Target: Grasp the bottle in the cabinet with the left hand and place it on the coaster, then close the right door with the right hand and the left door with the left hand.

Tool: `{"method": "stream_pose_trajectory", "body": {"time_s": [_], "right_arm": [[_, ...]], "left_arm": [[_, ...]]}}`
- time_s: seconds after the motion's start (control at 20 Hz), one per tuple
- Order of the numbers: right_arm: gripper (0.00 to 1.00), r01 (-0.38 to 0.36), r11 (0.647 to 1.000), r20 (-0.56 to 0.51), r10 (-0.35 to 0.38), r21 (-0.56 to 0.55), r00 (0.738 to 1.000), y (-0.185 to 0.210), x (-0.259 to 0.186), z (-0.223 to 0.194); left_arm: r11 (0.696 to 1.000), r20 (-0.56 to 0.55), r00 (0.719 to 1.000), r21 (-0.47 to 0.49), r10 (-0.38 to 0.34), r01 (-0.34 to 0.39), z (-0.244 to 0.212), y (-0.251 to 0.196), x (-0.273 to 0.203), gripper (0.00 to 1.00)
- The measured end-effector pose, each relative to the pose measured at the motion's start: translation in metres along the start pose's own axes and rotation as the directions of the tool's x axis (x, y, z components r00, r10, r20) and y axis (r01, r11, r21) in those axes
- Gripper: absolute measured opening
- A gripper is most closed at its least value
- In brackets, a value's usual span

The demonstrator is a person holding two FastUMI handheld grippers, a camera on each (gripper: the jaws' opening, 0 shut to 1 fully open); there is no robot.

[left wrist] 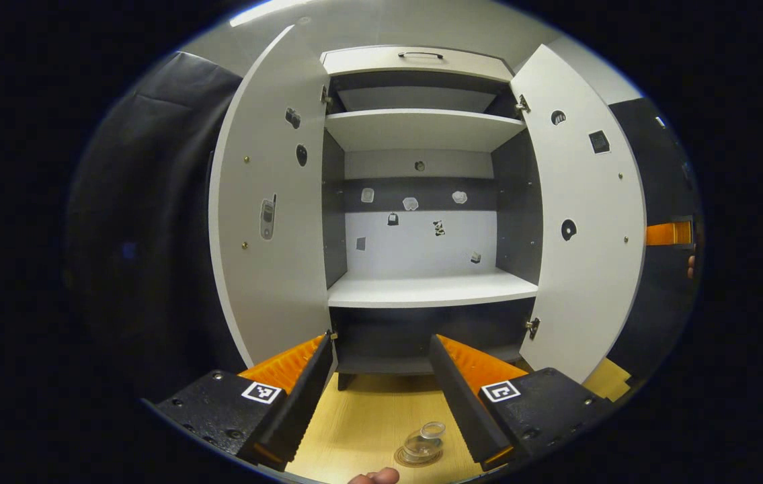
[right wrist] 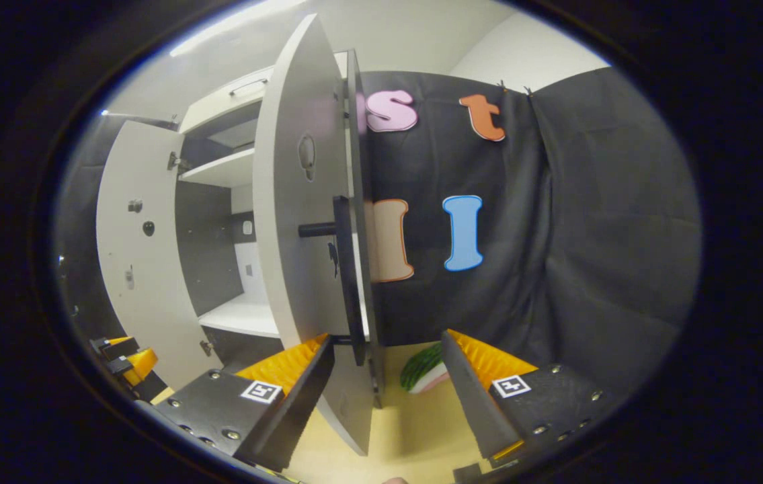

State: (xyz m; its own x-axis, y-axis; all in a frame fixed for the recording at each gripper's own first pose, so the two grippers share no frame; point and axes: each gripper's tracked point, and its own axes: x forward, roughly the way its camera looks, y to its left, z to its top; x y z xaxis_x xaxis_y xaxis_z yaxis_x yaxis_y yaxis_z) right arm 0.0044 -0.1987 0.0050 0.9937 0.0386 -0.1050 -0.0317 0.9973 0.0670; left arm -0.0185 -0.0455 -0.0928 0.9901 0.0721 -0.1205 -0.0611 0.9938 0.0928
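Both claws stand released, jaws spread with nothing between them. In the left gripper view the left claw (left wrist: pixel 381 396) faces the cabinet (left wrist: pixel 421 202) head-on, above the pale wooden worktop (left wrist: pixel 361 417). Near the bottom edge of that view the clear bottle (left wrist: pixel 423 444) sits on the round coaster (left wrist: pixel 415 460), between the jaws but lower, touched by neither. The bottle is glassy, small and bent by the lens, so its shape is hard to make out; a fingertip (left wrist: pixel 374 476) is cut off at the edge just beside it.

The left door (left wrist: pixel 267 202) and right door (left wrist: pixel 583 215) both hang wide open. Small stickers dot the doors and the back panel, too small to read. The shelves (left wrist: pixel 431 289) inside are white, the side walls dark grey, and a drawer with a dark handle (left wrist: pixel 420 54) tops the cabinet.

In the right gripper view the right claw (right wrist: pixel 384 396) sits near the right door's outer edge (right wrist: pixel 354 269), seen almost edge-on, with a dark handle (right wrist: pixel 344 269) sticking out. A green-and-pink object (right wrist: pixel 425 368) lies on the worktop, partly hidden behind the right finger. The other claw (right wrist: pixel 122 359) peeks in, cut off at the far left. Black cloth (right wrist: pixel 556 235) walls the booth under a white ceiling.
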Motion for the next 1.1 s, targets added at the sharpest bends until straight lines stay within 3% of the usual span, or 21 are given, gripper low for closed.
{"method": "stream_pose_trajectory", "body": {"time_s": [0.3, 1.1], "right_arm": [[0.98, -0.103, 0.995, -0.003, 0.103, 0.018, 0.995, 0.039, 0.010, -0.004], [0.98, -0.197, 0.980, 0.020, 0.198, -0.025, 0.980, 0.129, 0.053, -0.008]], "left_arm": [[1.000, 0.019, 1.000, 0.019, -0.021, 0.020, 0.005, 0.001, -0.004, 0.93], [0.998, 0.002, 0.998, -0.038, 0.055, -0.055, 0.002, 0.051, -0.010, 0.93]]}}
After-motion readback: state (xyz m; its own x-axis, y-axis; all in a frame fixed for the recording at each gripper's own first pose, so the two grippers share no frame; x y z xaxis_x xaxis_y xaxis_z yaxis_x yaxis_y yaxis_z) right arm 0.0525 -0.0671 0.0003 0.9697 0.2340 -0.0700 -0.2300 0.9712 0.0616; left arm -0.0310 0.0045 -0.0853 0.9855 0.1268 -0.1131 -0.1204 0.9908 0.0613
